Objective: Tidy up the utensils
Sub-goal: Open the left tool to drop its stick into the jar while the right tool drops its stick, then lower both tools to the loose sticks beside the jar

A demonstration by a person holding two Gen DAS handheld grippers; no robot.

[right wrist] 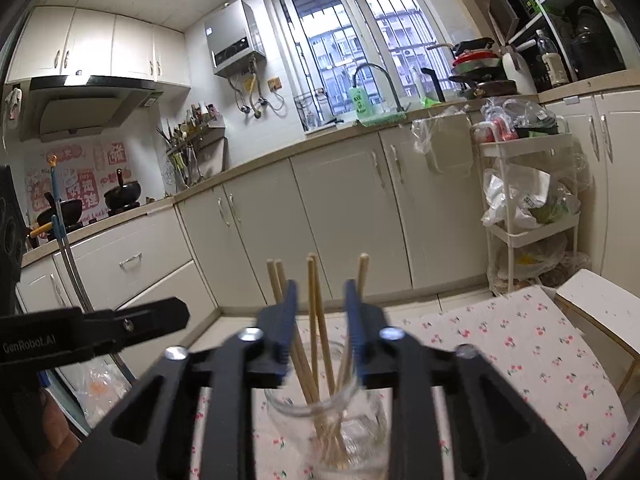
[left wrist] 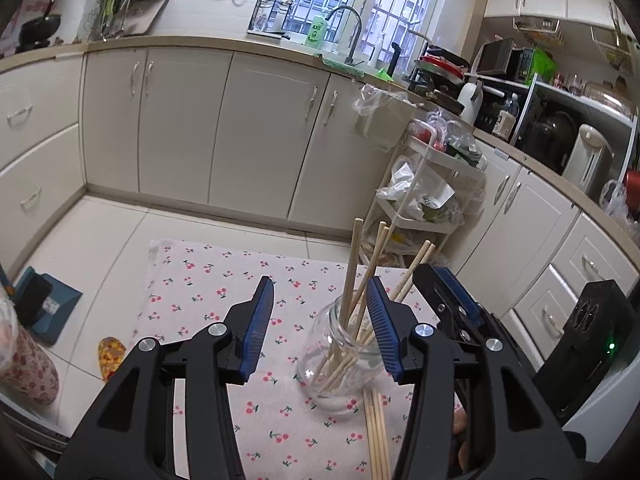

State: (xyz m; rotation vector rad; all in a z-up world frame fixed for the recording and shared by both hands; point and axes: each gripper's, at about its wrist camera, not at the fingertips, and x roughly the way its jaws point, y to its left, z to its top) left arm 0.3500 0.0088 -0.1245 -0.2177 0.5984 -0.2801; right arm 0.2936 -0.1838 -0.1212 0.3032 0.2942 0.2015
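Glass jar [left wrist: 340, 364] light, top-heavy with chopsticks [left wrist: 352, 264]. Right gripper [right wrist: 320, 300] half open, empty, above jar rim: could tip it. Left gripper [left wrist: 320, 320] wide open, empty; loose chopsticks [left wrist: 378, 436] beside jar could roll.

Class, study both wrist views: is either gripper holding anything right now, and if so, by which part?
Nothing is held. The left gripper is open beside the glass jar; the right gripper is open around the chopsticks standing in it, without touching them.

My left tool [left wrist: 320, 320] and right tool [right wrist: 320, 320] are black with blue ribbed pads. The chopsticks [left wrist: 352, 276] are pale tan, the jar [left wrist: 340, 364] clear, the cloth [left wrist: 208, 284] white with small red cherries.
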